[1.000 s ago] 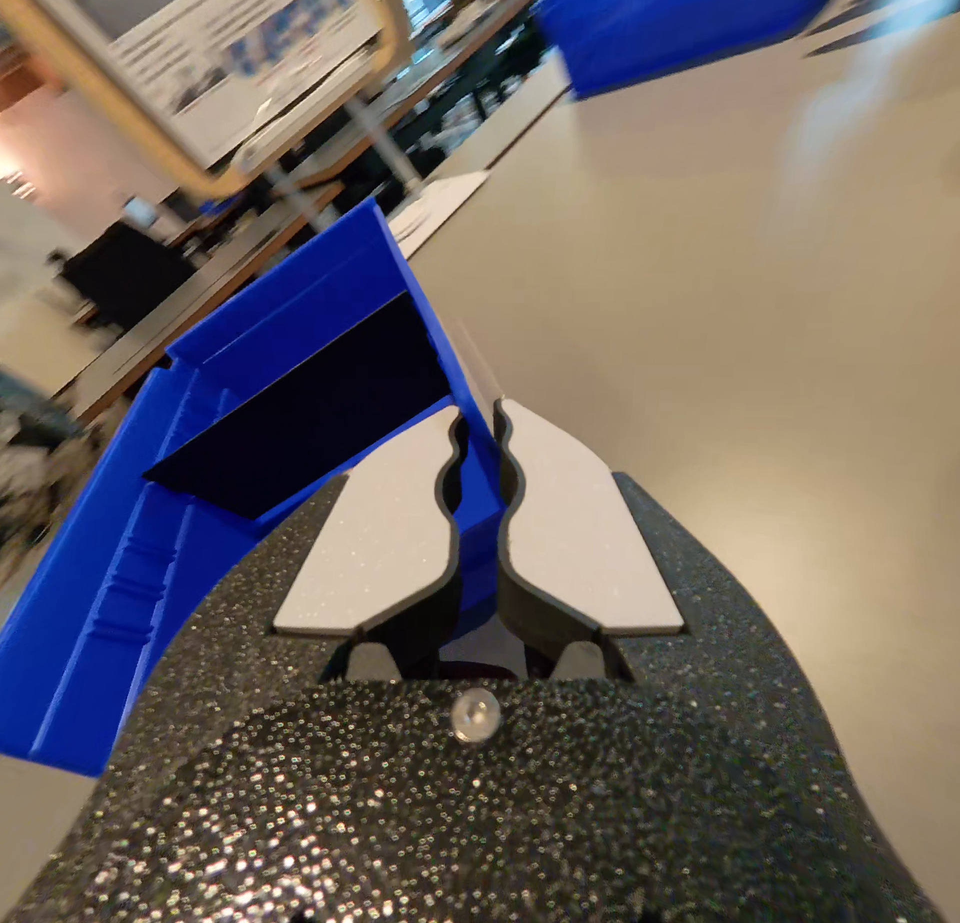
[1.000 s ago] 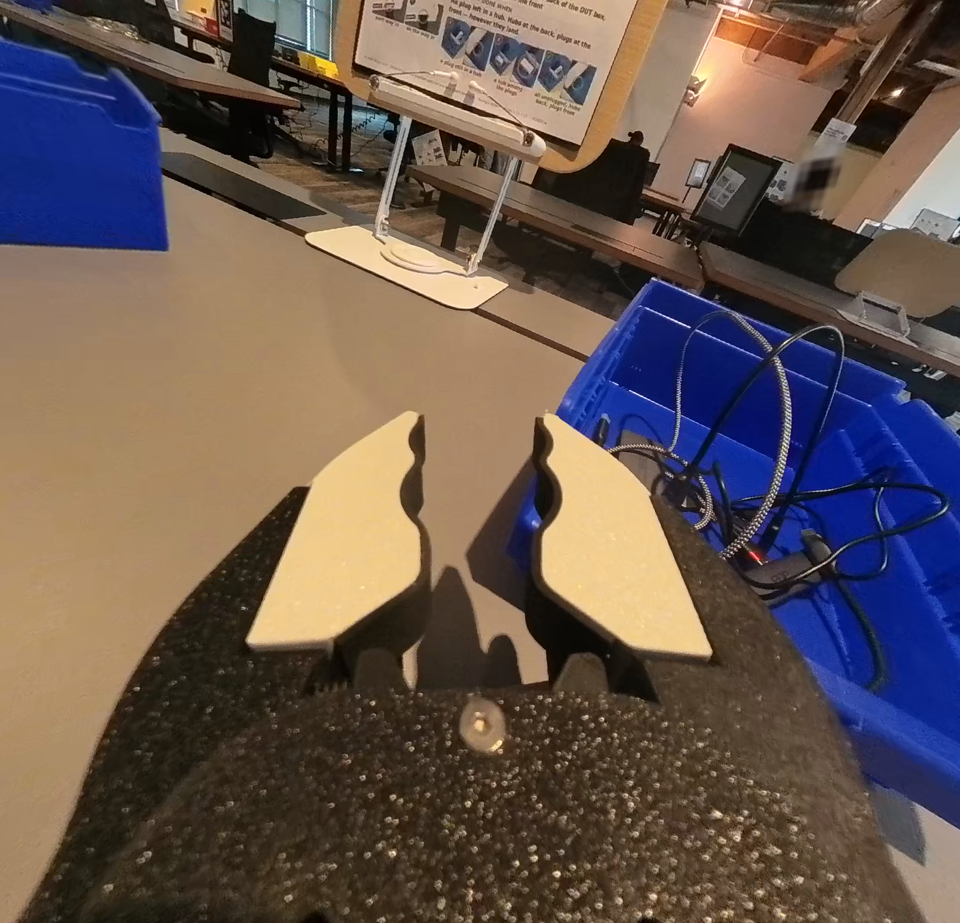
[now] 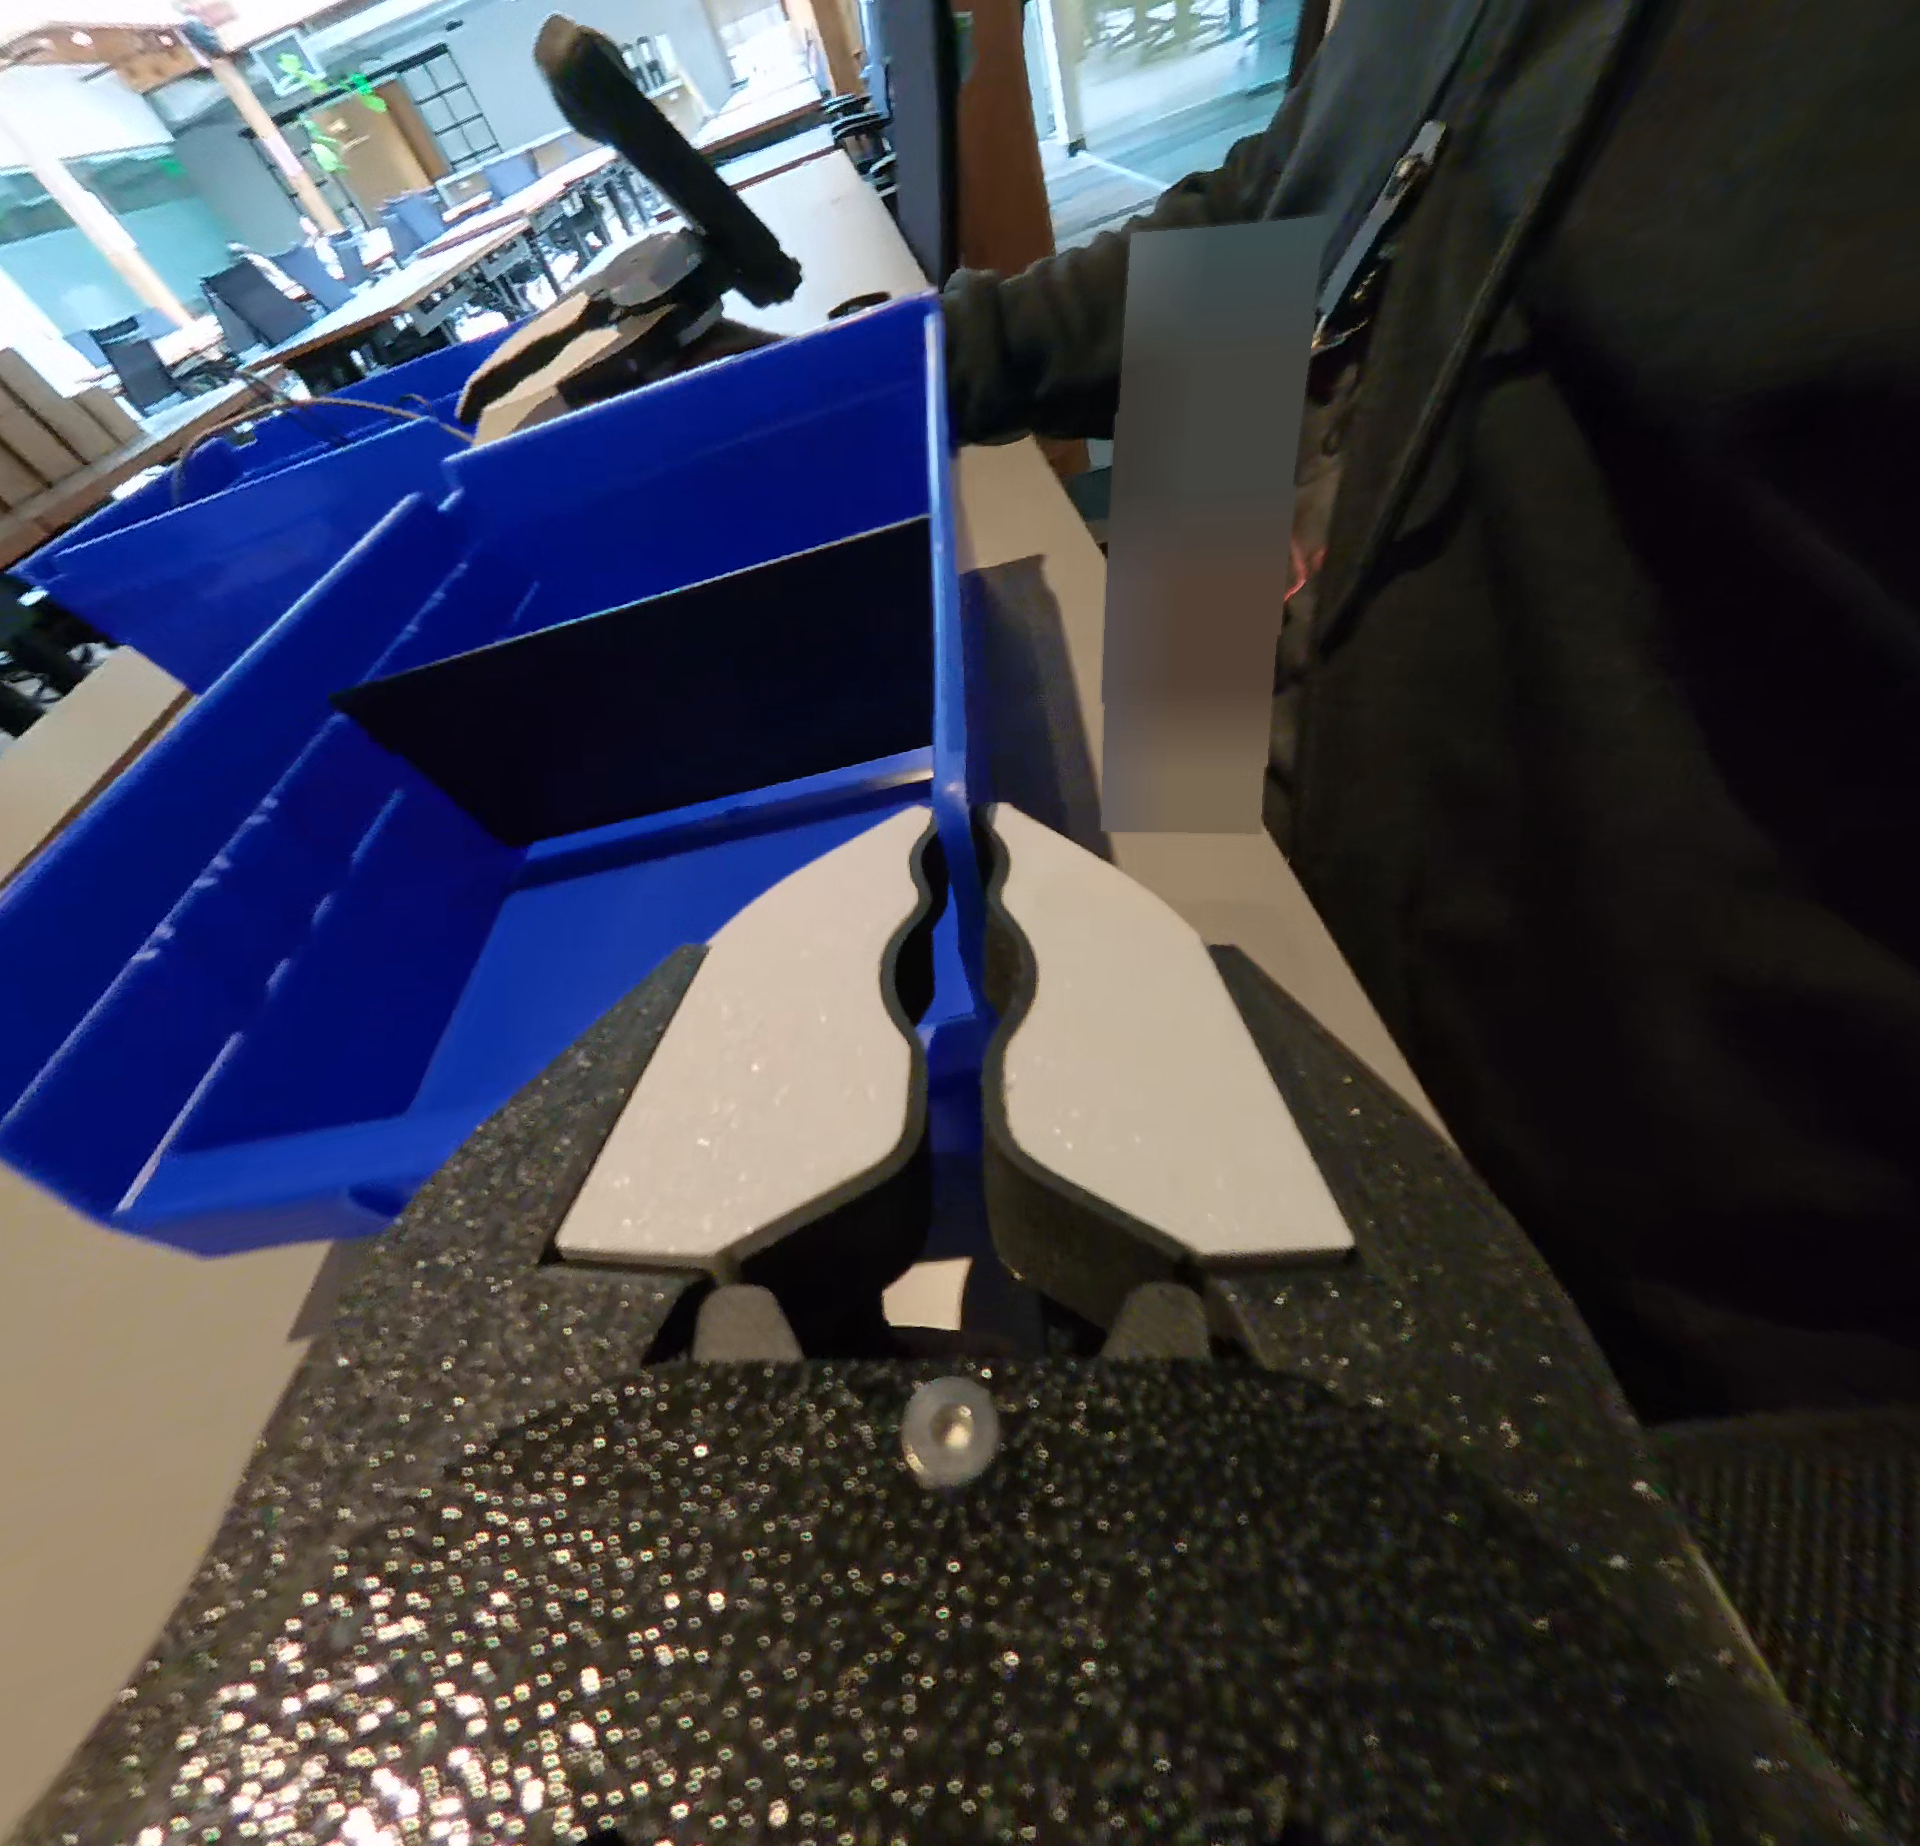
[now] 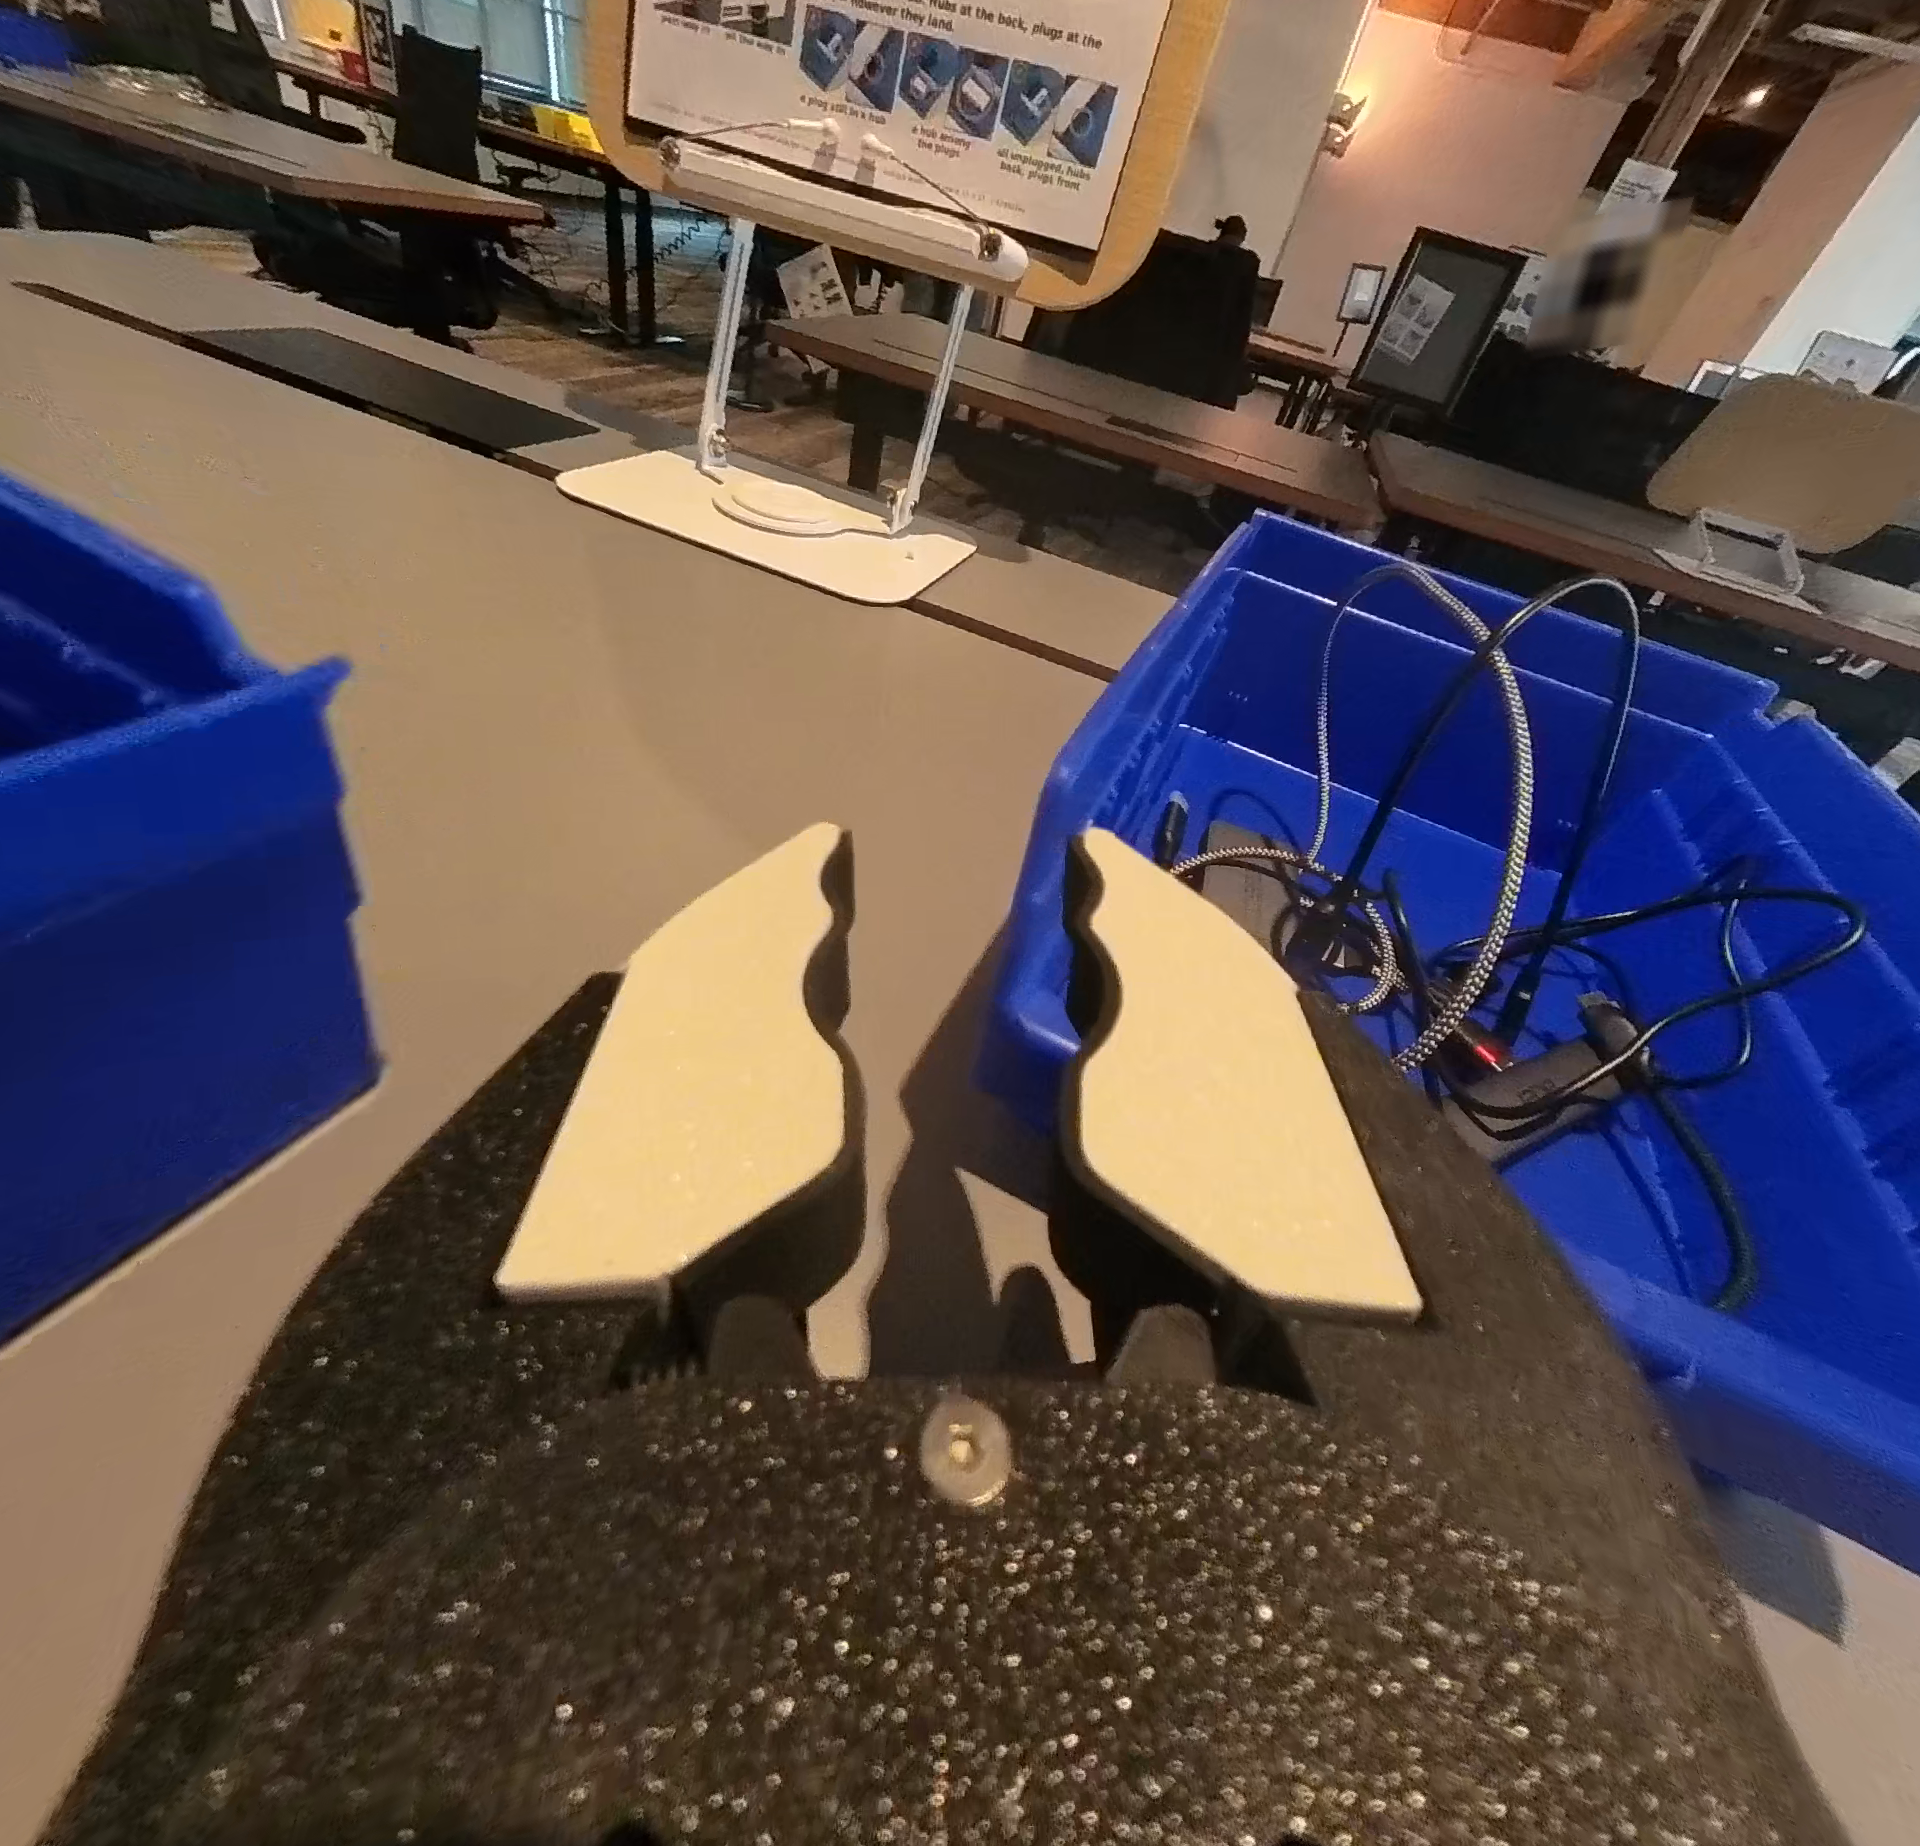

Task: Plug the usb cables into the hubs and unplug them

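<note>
The left gripper (image 3: 956,840) straddles the side wall of a blue bin (image 3: 940,591), its pads pinched against it; a black divider (image 3: 665,684) crosses that bin's interior. A person's dark jacket (image 3: 1610,653) crowds the right. Open grey table (image 4: 582,716) lies ahead of the right gripper (image 4: 961,851) (fingers apart), between two bins; tangled cables (image 4: 1496,923) fill the right-hand bin (image 4: 1091,861).

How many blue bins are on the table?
2. An empty bin with a black divider, its side wall clamped by the left gripper; and the bin holding cables, right of the open right gripper.
</note>
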